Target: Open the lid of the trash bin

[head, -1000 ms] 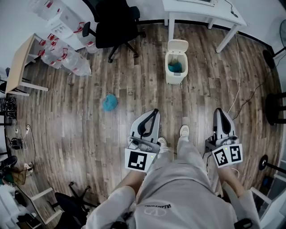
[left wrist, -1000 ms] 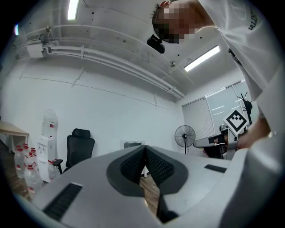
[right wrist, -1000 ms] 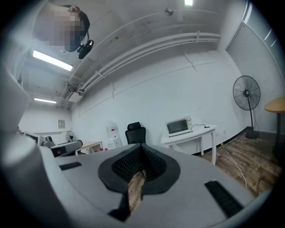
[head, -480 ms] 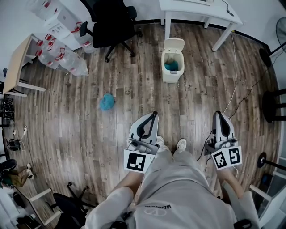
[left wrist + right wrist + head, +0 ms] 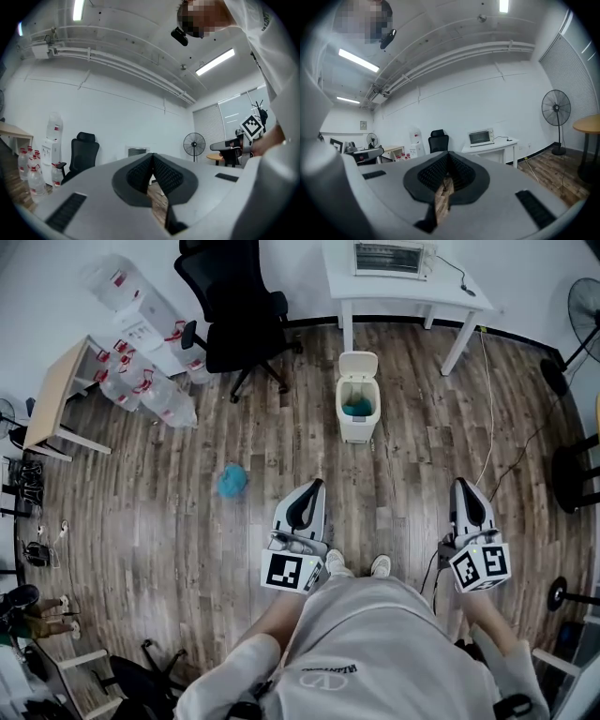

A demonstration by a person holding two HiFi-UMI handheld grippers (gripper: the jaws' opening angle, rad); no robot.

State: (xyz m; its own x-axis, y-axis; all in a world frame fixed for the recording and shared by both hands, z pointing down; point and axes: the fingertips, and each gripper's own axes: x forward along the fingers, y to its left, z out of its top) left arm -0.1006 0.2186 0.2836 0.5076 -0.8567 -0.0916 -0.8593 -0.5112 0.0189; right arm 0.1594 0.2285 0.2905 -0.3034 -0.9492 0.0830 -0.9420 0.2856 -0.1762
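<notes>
Grey plastic is all that is seen between the jaws of the left gripper: the ribbed pads are pressed together at their tips and nothing is held. The right gripper is closed in the same way, with only a strip of wooden floor glimpsed through the slot below its pads (no object is clamped there). In the head view both are carried low, at lower centre and lower right of the frame, with tips pointed up the frame and nothing touched.

The bin is found at upper centre, well apart from both grippers and ahead of them. It lies between the two lines of aim but closer to the left gripper's, so the left is judged the nearer. Its long axis is laid up and down the frame, with the lid at the far end, toward the desk. The lid appears to be raised already, since the inside is exposed and something teal is seen in it. The task is thus judged done or nearly so. Any further move would have to be made forward across the floor, with a blue wad passed on the left.
</notes>
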